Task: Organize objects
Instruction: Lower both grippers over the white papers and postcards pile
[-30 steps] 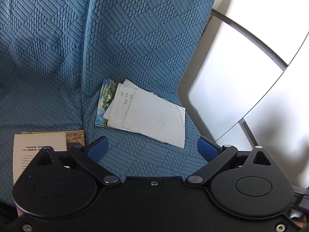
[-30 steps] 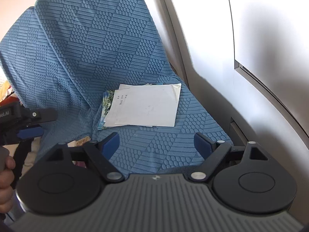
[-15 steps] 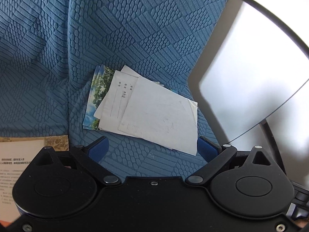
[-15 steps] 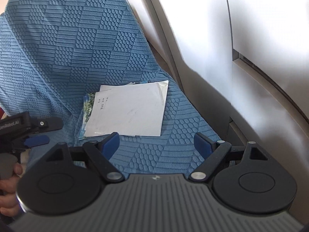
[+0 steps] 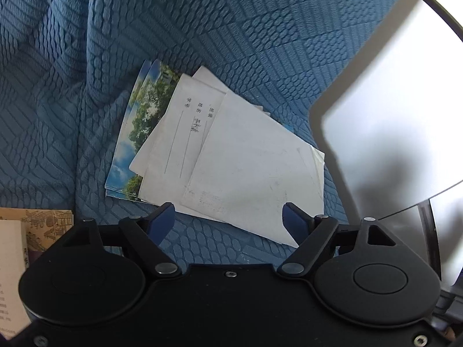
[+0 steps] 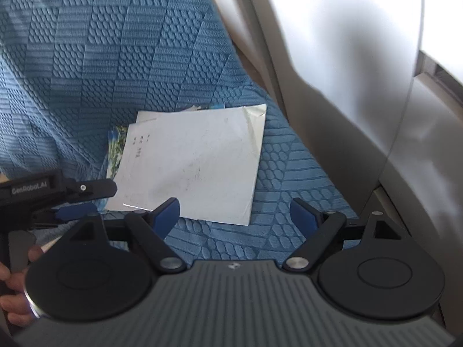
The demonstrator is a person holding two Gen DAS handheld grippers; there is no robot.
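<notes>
A loose stack of white paper sheets lies on a blue quilted seat cover, over landscape photo cards. My left gripper is open and empty, its blue fingertips just over the stack's near edge. In the right wrist view the same sheets lie ahead. My right gripper is open and empty, close to the stack's near edge. The left gripper shows at the left there, held by a hand.
A brown booklet with a white printed sheet lies at the lower left on the seat. A grey-white wall panel borders the seat on the right; it also shows in the left wrist view.
Both grippers have moved closer to the paper stack, which now fills more of each view. Both stay open. The left gripper has come further into the right wrist view.
</notes>
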